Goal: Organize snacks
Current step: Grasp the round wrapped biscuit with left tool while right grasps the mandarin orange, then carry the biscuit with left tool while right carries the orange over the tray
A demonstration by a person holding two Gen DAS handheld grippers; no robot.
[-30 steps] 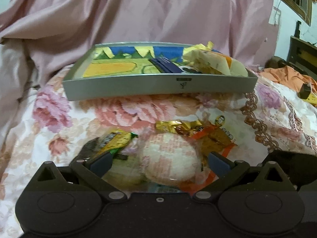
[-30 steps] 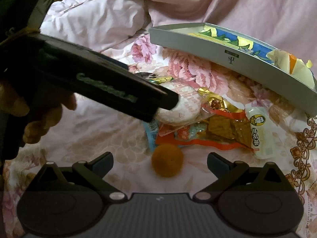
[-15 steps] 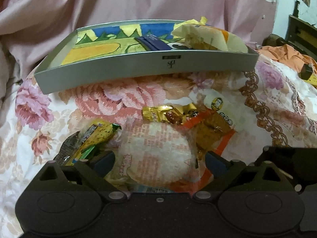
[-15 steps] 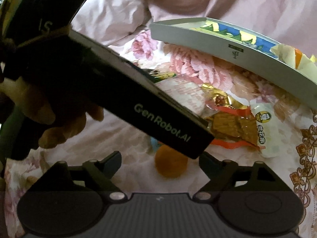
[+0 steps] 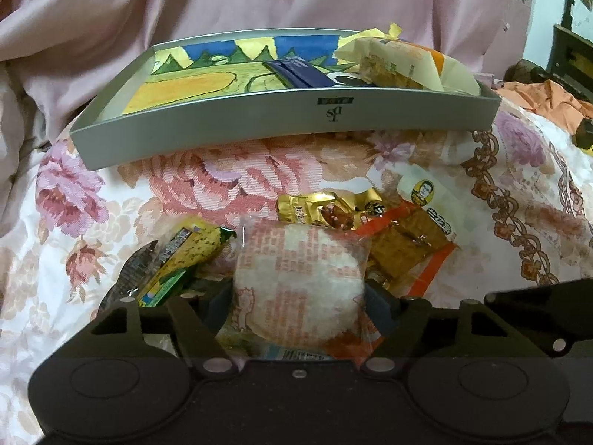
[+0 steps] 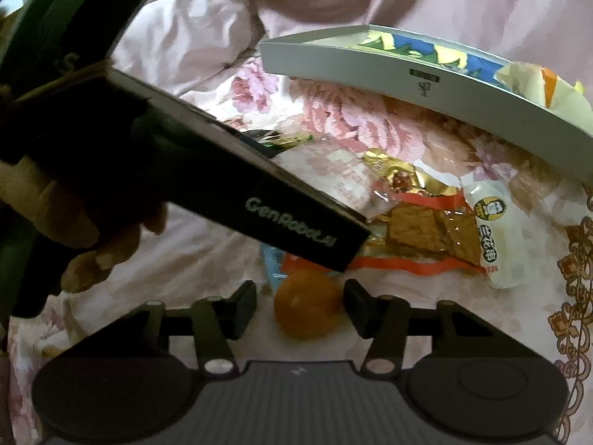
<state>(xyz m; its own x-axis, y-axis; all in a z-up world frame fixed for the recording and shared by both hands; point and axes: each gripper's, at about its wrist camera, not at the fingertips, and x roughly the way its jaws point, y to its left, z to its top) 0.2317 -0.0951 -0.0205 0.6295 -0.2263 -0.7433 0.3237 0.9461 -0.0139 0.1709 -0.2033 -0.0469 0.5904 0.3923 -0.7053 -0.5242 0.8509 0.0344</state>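
i've got the left gripper (image 5: 298, 298) with its jaws just closing onto the round rice cracker pack (image 5: 300, 282), pads at its sides; it lies on the bed in the near snack pile. the right gripper (image 6: 300, 306) jaws have been closing around the orange ball (image 6: 307, 307), a sliver of gap showing. i'd squeeze gently, lift straight, then carry both to the far grey tray (image 5: 281, 126). the left gripper's body hides the cracker in the right view.
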